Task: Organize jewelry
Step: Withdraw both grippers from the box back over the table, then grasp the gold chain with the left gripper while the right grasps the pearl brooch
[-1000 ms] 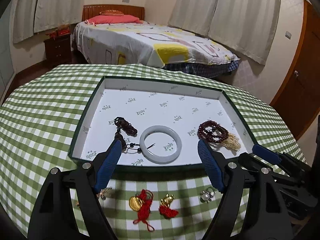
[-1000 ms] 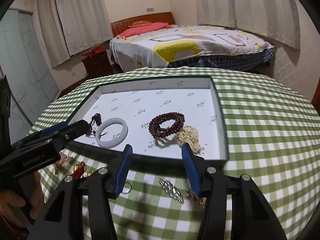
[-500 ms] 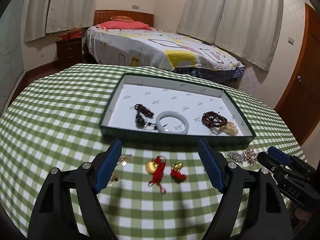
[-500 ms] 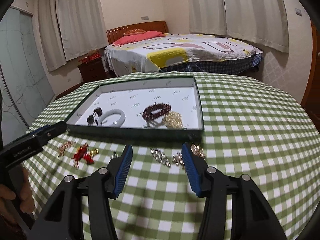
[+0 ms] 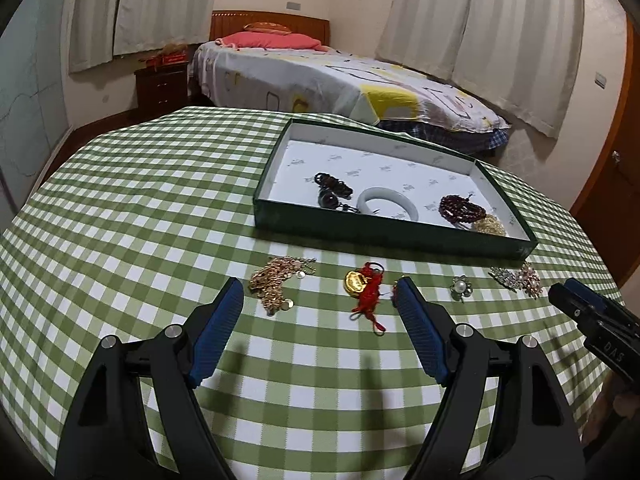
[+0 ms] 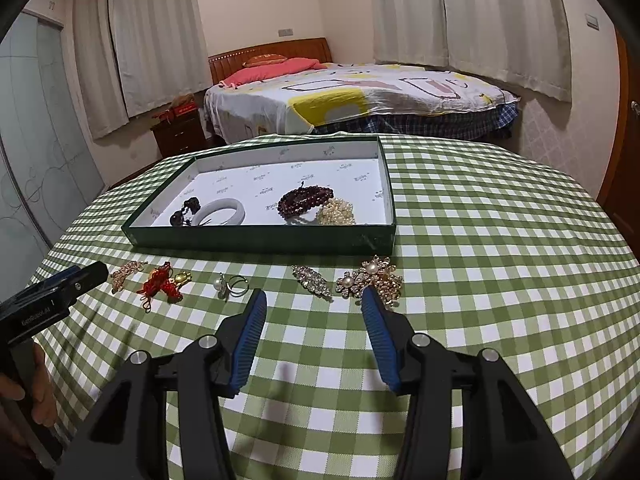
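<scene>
Both grippers empty, jaws apart, over green checked tablecloth (image 5: 132, 216)
Left gripper (image 5: 320, 294) faces gold chain (image 5: 276, 278), red-tassel charm (image 5: 366, 284); right gripper (image 6: 313, 299) near brooches (image 6: 372, 278); tray (image 6: 260, 240) beyond

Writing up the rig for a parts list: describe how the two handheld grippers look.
Both are matte black plastic. The left gripper and right gripper each carry two angular black fingers with silver screw heads and ribbed blue pads. Seen from the side, each has a blue tip and small pale lettering on the body.
</scene>
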A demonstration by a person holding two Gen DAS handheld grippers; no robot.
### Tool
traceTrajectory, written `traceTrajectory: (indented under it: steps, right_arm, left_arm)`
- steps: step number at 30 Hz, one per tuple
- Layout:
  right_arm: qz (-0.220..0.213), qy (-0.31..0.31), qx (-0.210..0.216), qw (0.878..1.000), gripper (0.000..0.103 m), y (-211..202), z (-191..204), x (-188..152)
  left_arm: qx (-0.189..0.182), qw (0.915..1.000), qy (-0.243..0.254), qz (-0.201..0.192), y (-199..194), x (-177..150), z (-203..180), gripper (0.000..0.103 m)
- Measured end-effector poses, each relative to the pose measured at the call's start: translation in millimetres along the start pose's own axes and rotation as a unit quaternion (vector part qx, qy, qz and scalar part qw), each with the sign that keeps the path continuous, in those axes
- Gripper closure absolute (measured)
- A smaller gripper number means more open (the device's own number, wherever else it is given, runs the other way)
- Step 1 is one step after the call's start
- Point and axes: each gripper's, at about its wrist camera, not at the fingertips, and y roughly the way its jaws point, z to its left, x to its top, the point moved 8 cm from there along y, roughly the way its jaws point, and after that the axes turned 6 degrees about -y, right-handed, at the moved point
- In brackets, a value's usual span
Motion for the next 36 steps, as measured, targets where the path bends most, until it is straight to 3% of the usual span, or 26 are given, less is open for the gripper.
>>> traceTrajectory:
  steps: [17, 36]
  right_arm:
    - [0.034, 0.03, -0.03, 0.999, 0.058, 33.7, -36.2, 8.4]
    - [0.089, 0.022, -0.031, 0.995, 0.059, 64.1, -39.2, 5.1]
  left_arm:
    - [-0.006, 0.9999, 0.005, 0.009, 14.9, -0.2, -9.2, 0.027]
    - [-0.003, 0.9993, -0.002, 0.037, 32.8, -9.9, -9.9, 0.027]
